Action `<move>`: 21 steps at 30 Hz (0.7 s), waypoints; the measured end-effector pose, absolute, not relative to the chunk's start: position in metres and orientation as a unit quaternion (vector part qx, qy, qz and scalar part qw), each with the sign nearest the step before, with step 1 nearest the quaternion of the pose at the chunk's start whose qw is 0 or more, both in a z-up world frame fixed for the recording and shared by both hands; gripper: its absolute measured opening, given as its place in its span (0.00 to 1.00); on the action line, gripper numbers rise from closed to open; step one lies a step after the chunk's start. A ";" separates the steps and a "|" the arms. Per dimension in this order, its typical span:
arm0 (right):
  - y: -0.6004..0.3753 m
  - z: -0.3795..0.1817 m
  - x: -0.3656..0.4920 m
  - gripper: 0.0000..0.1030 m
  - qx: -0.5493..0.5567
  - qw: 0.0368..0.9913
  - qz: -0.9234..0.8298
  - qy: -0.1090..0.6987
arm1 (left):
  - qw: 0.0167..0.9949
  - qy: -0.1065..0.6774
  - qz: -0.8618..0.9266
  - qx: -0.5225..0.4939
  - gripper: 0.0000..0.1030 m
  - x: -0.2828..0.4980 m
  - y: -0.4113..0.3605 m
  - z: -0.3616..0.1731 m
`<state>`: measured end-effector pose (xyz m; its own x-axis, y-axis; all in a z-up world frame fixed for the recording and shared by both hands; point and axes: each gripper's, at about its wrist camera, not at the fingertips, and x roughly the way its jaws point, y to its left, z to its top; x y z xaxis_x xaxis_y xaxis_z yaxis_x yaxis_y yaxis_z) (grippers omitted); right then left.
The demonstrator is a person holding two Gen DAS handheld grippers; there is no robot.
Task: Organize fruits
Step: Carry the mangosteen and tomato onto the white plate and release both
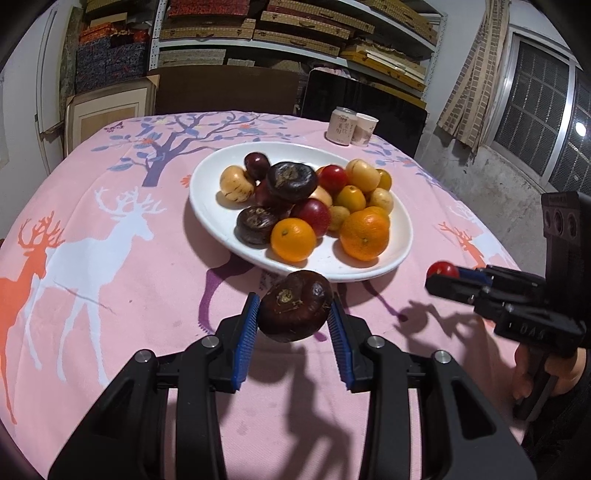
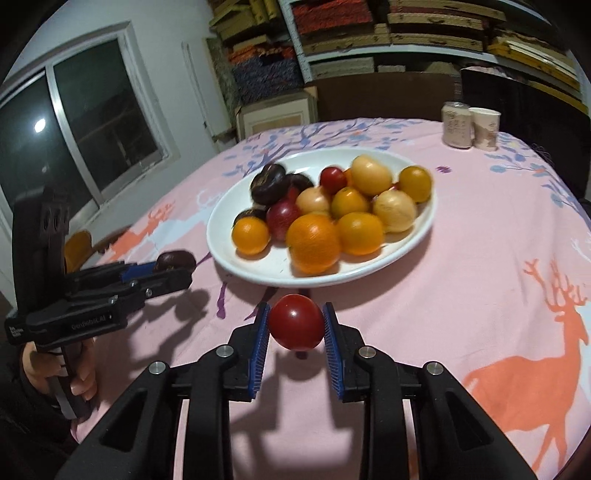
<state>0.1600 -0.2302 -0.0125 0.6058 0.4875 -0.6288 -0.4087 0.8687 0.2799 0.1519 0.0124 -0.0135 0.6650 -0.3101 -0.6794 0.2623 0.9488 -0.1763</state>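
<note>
Left wrist view: left gripper [image 1: 293,319] clamps a dark water chestnut [image 1: 295,305], right gripper [image 2: 296,326] pinches a red tomato [image 2: 296,322], both held clear of the plate [image 1: 221,221], apparently for sorting.

Shelves [image 1: 295,33] of flat boxes lining the rear wall; barred window [image 1: 535,110] reflecting a lamp; curtain [image 1: 476,74] hanging beside.

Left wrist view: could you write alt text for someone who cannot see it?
The left gripper clamps a dark brown water chestnut above a pink deer-print tablecloth. Behind sits a white oval plate of mixed fruit; the right gripper holds a small red tomato.
</note>
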 end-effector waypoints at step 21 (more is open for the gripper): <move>-0.198 0.024 0.258 0.36 0.011 0.914 0.251 0.320 | 0.899 0.396 -0.184 0.030 0.58 0.223 -0.041 -0.004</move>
<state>0.2582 -0.1978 0.0243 0.6692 0.4661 -0.5787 -0.4525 0.8734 0.1801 0.2226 -0.0411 -0.0040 0.6191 -0.3076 -0.7226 0.3558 0.9301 -0.0911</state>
